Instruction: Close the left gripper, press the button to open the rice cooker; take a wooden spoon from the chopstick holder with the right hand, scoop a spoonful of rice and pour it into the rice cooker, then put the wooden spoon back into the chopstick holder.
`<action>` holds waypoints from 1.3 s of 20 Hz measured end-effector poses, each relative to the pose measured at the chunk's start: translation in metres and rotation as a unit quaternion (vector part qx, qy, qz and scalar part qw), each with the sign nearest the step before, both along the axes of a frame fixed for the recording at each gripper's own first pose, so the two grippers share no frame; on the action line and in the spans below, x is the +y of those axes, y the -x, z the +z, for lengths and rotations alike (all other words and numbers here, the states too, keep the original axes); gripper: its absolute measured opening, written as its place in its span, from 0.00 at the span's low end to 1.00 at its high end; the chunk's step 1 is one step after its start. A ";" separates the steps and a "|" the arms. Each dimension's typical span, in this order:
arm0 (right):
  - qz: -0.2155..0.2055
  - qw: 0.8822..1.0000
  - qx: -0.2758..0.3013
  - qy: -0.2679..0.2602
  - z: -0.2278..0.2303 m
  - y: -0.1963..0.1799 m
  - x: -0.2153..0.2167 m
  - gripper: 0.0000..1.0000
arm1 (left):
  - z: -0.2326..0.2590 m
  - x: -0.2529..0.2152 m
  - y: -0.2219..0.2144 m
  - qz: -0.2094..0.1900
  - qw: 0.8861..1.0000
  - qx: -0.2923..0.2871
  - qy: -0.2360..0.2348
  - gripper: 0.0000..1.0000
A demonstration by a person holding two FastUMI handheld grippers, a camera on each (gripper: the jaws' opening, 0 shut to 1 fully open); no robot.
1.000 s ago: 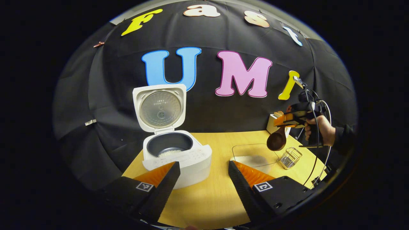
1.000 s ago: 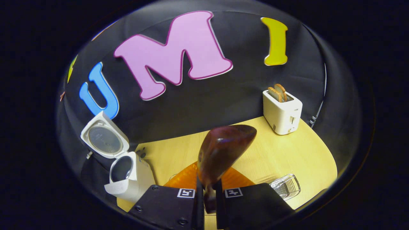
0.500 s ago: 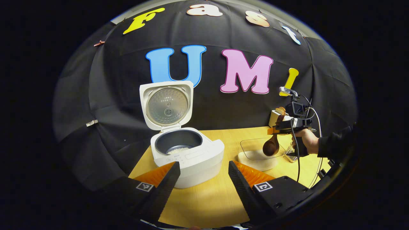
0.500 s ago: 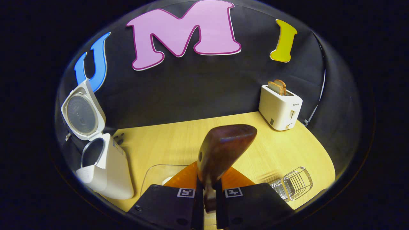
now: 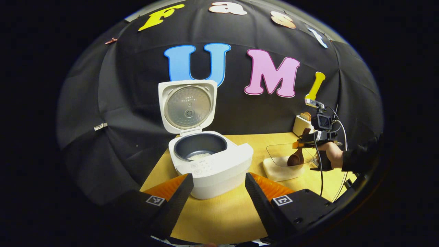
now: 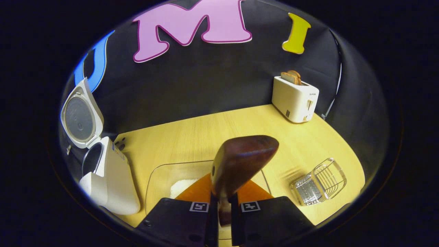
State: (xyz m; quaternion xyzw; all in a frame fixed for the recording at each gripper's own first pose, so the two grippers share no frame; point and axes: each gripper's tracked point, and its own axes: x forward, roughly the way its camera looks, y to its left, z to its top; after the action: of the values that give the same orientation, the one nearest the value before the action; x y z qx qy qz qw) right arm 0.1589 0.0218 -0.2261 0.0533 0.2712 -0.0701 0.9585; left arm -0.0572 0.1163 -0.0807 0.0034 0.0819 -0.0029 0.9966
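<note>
Yellow wood tabletop (image 6: 205,133) runs up to the black cloth wall. From the left gripper view, the rice cooker (image 5: 212,164) stands close ahead with its lid (image 5: 188,106) upright and some rice in the dark inner pot; the left gripper (image 5: 219,192) hangs before it, fingers spread wide and empty. Off to the side, a hand (image 5: 332,154) holds the right gripper over the clear rice dish (image 5: 284,164). The right gripper view adds the close detail: the right gripper (image 6: 221,212) pinches the wooden spoon (image 6: 240,164) by its handle, bowl above the dish. Beside it lies a wire chopstick holder (image 6: 319,185), and a toaster (image 6: 294,99) sits at the far edge.
</note>
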 end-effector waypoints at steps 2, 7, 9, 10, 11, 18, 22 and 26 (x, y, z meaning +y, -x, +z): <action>0.005 1.000 0.008 -0.021 -0.005 0.003 0.014 0.19 | -0.001 0.007 -0.002 0.007 1.000 0.001 0.016 0.98; 0.022 0.997 0.021 -0.067 -0.011 0.000 0.050 0.19 | -0.009 0.023 -0.001 0.026 0.999 0.011 0.027 0.98; 0.024 0.996 0.021 -0.083 -0.011 -0.002 0.061 0.19 | -0.012 0.026 0.003 0.030 0.999 0.015 0.029 0.98; 0.025 0.996 0.022 -0.088 -0.011 -0.003 0.064 0.19 | -0.013 0.027 0.004 0.031 0.999 0.019 0.032 0.98; 0.025 0.995 0.022 -0.094 -0.010 -0.003 0.066 0.19 | -0.013 0.027 0.005 0.032 0.999 0.021 0.036 0.98; 0.006 0.984 0.034 -0.173 -0.011 0.000 0.067 0.19 | -0.009 0.023 0.005 0.034 0.998 0.016 0.046 0.98; -0.023 0.974 0.036 -0.223 -0.009 0.007 0.053 0.19 | -0.005 0.017 0.005 0.028 0.999 0.011 0.044 0.98; -0.042 0.969 0.025 -0.243 0.004 0.012 0.039 0.19 | 0.002 0.013 0.003 0.025 0.998 0.006 0.064 0.98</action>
State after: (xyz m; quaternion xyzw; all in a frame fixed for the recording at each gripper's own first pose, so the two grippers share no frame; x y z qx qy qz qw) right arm 0.1468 0.0606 -0.2221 0.2943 0.3016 -0.0432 0.9058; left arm -0.0598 0.1290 -0.0782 -0.0621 0.0875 0.0167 0.9941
